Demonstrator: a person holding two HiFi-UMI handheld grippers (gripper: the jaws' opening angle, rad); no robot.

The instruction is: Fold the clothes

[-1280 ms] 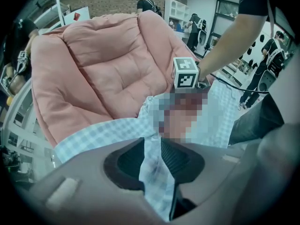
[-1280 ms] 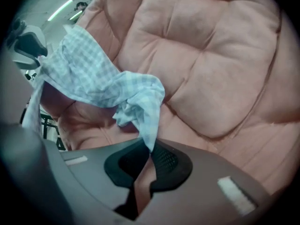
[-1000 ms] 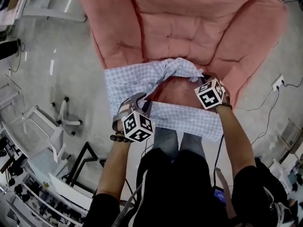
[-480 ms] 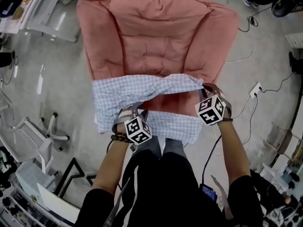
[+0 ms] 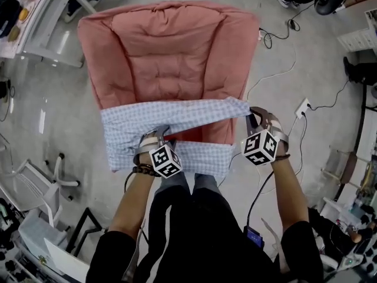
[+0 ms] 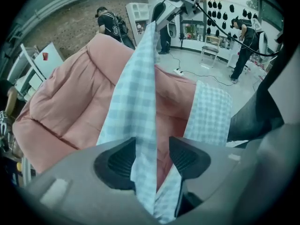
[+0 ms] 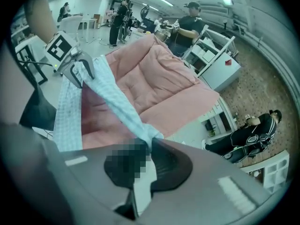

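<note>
A light blue checked garment (image 5: 177, 114) hangs stretched above a big pink cushion (image 5: 165, 46) on the floor. My right gripper (image 5: 254, 114) is shut on its right end, and the fabric bunches out of the closed jaws (image 7: 147, 161). My left gripper (image 5: 158, 135) is at the garment's lower left. Its jaws have just been opening; the cloth (image 6: 136, 102) runs between them (image 6: 152, 161), lying against the left pad with a gap to the right one. A second checked fold (image 6: 211, 116) hangs to the right, in front of the person's legs.
The grey floor lies all round the cushion. White racks (image 5: 47, 16) stand at the upper left and a white chair (image 5: 41, 181) at the lower left. A power strip with cables (image 5: 303, 106) lies to the right. Other people (image 7: 190, 25) stand at shelves beyond the cushion.
Both grippers have risen with the garment. Its bunched top edge has been pulled out into a straight band between them, and the left gripper's jaws have spread apart.
</note>
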